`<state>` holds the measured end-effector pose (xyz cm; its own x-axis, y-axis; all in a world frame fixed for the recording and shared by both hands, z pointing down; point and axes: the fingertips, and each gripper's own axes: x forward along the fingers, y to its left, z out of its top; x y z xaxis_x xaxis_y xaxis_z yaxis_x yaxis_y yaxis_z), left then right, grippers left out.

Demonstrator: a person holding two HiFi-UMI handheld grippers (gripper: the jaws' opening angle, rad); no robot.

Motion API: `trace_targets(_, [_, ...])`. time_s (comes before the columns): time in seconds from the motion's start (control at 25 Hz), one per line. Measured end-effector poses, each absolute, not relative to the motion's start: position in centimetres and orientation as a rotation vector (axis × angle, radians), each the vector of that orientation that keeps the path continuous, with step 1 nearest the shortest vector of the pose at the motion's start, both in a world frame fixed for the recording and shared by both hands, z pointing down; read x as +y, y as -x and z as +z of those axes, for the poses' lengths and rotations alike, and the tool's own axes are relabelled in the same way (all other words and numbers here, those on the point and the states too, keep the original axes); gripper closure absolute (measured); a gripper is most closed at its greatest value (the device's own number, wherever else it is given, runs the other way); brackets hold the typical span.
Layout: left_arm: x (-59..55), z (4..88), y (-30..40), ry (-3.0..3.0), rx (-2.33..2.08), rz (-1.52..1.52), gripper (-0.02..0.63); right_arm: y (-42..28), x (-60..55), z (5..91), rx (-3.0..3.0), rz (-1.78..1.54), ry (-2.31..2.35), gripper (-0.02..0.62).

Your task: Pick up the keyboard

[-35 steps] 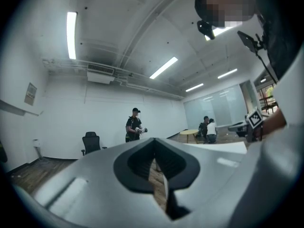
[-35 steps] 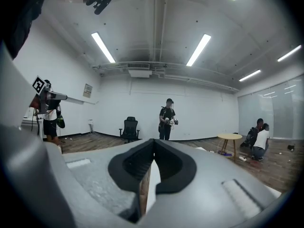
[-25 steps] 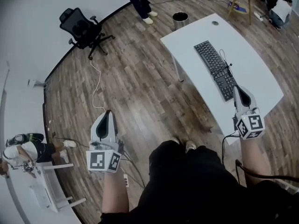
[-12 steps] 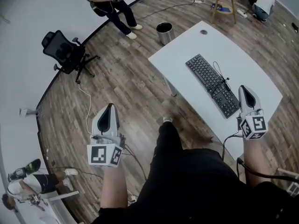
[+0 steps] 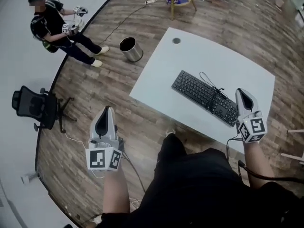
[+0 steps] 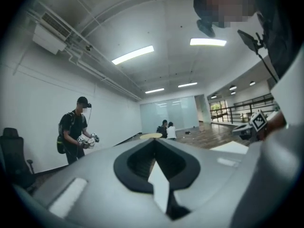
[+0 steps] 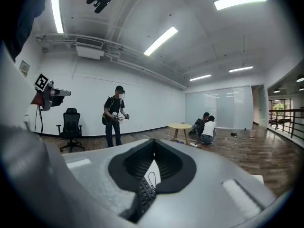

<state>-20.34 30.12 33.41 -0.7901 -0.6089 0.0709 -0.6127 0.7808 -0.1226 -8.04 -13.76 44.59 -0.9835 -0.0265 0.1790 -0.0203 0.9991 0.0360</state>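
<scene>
In the head view the flat black plastic keyboard lies on the white table, right gripper beside its end, left gripper well apart; the left gripper view, then the right gripper view, shows clenched, empty jaws, best parted before lowering.

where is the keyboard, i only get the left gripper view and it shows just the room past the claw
observer: in the head view the keyboard lies on the white table, its right end near the right claw.
operator: is the right claw on it
observer: no, the right gripper view shows its jaws shut on nothing, with the keys below them.
operator: and the left claw, is it over the table
observer: no, the left claw hangs over the wooden floor, off the table's near edge.
</scene>
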Motion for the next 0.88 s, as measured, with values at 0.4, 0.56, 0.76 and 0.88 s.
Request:
trace_targets(0.4, [23.3,36.3,34.6,-1.476,-2.702,0.181,0.602,11.1,-13.8,43.4,-2.903,-0.057,-0.434,0.594])
trace_targets(0.56, [19.0,38.3,37.0,-1.648,-2.570,0.166,0.601,8.9,-15.1,43.4,-2.848,-0.053,-0.634,0.594])
trace_targets(0.76, [13.6,40.8,38.5,-1.851,-2.391,0.179,0.601,4.5,-15.8,42.5,-2.781,-0.056,-0.886,0.594])
trace_targets(0.88, [10.8,42.7,38.3,-1.923,-2.275,0.158,0.601,1.8,-15.9,42.8,-2.731,-0.051,-0.994,0.594])
